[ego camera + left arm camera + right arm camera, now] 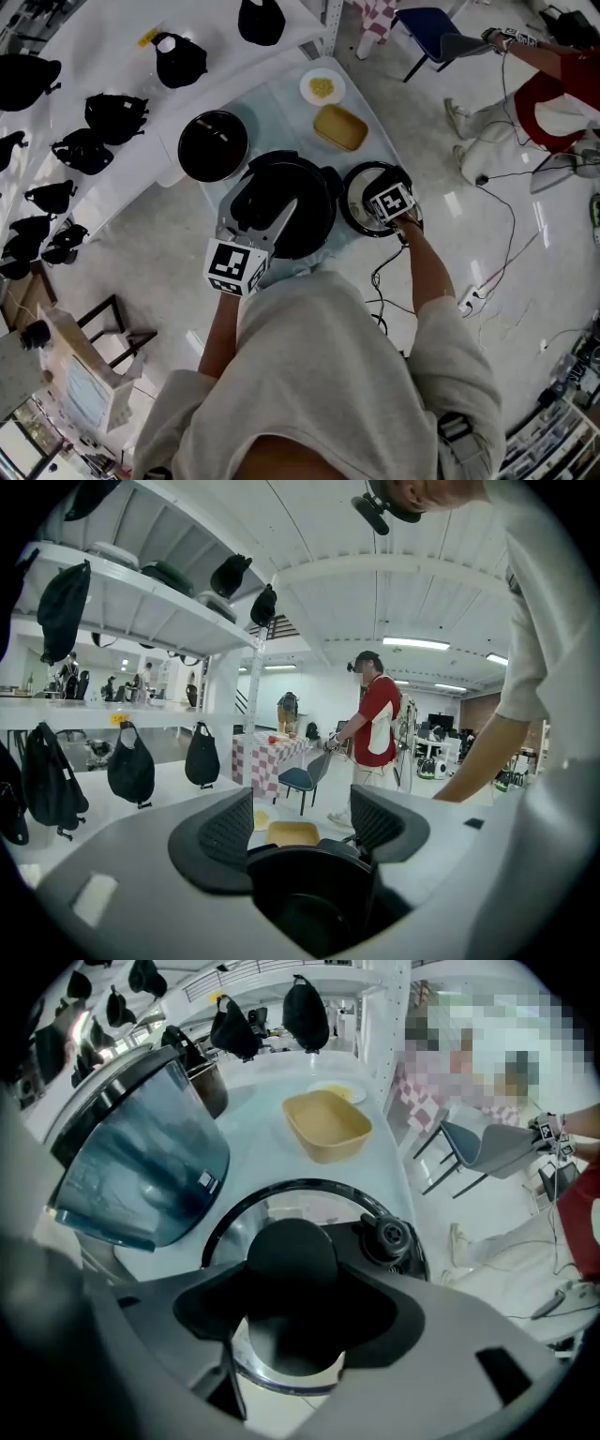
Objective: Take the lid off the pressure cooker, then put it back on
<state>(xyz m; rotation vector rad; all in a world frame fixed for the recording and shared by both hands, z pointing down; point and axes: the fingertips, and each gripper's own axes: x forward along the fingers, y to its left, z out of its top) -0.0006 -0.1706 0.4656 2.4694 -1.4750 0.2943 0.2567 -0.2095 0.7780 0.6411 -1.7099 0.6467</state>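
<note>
- While the left gripper (302,829) is clamped on a black handle (309,892) of the pressure cooker (305,211), the cooker stands uncovered on the table (281,103).
- Just right of the cooker is the lid (314,1202), off it and low over the table; whether it rests there I cannot tell.
- The right gripper (292,1288) is closed on the lid's black knob (291,1246).
- Behind the cooker lie a yellow tray (339,127) and, farther back, a plate (322,87) of yellow food.
- Left of the cooker and a little behind it sits a black round pot (213,145).
</note>
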